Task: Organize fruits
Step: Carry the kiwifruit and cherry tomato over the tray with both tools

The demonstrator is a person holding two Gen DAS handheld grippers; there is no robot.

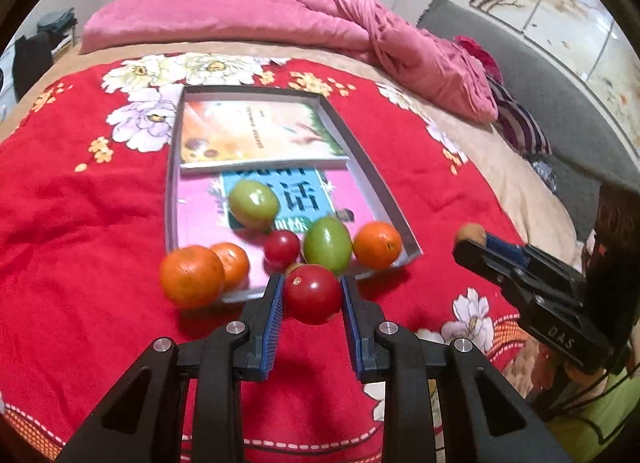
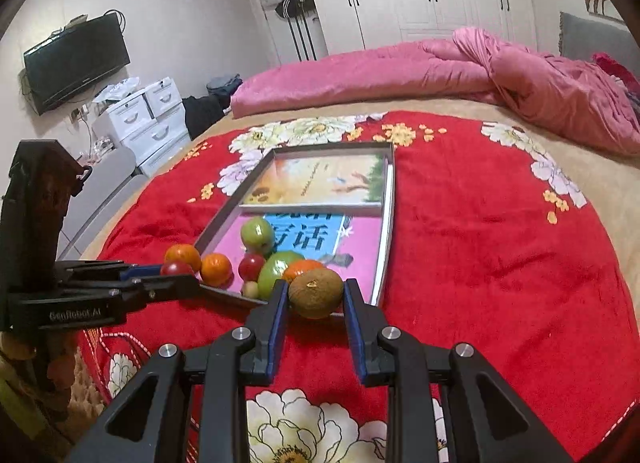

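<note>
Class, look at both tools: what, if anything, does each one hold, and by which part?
The left tool grips a round red tomato by its two sides. The right tool grips a brown oval kiwi-like fruit by its two ends.

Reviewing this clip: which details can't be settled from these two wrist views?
- Blue book cover in the tray: its title is partly covered by a green fruit and the upper book, in both views.
- Small pale fruit, right wrist view: half hidden behind the left tool; kind unclear.
- Orange behind the brown fruit, right wrist view: mostly covered.
- Upper book's title: too small and blurred.
</note>
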